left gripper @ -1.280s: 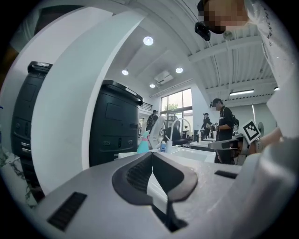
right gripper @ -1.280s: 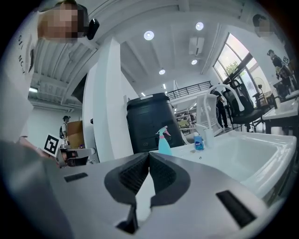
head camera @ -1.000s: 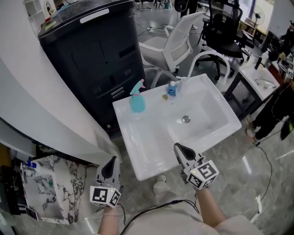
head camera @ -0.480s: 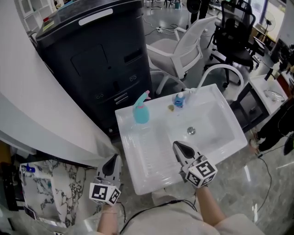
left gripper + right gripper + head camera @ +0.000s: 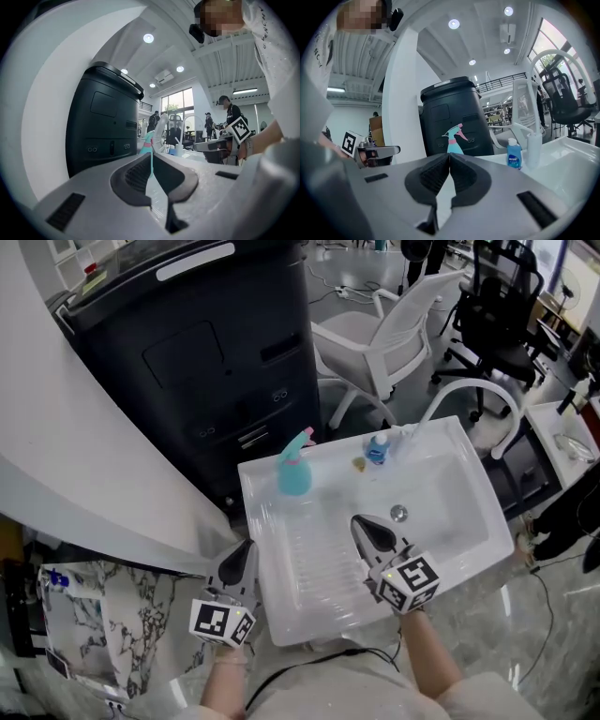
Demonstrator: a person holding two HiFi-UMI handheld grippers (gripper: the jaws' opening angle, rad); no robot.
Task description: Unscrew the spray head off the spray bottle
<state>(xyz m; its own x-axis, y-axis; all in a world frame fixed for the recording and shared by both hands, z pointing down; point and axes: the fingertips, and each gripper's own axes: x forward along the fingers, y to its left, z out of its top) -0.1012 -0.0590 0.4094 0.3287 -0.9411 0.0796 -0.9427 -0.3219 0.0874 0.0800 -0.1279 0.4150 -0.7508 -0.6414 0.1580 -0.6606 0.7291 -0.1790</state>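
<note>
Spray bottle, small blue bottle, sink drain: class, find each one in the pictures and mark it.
spray bottle (image 5: 295,478), head view, on its teal body.
small blue bottle (image 5: 513,160), right gripper view, on its label.
sink drain (image 5: 399,514), head view, on its metal centre.

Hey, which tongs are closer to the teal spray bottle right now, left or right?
Right. The right tongs hover over the sink, short of the spray bottle; the left tongs are outside the sink's left edge, farther back. Both shut, empty.

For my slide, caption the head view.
Shut left gripper and right gripper at a sink bearing a spray bottle.
</note>
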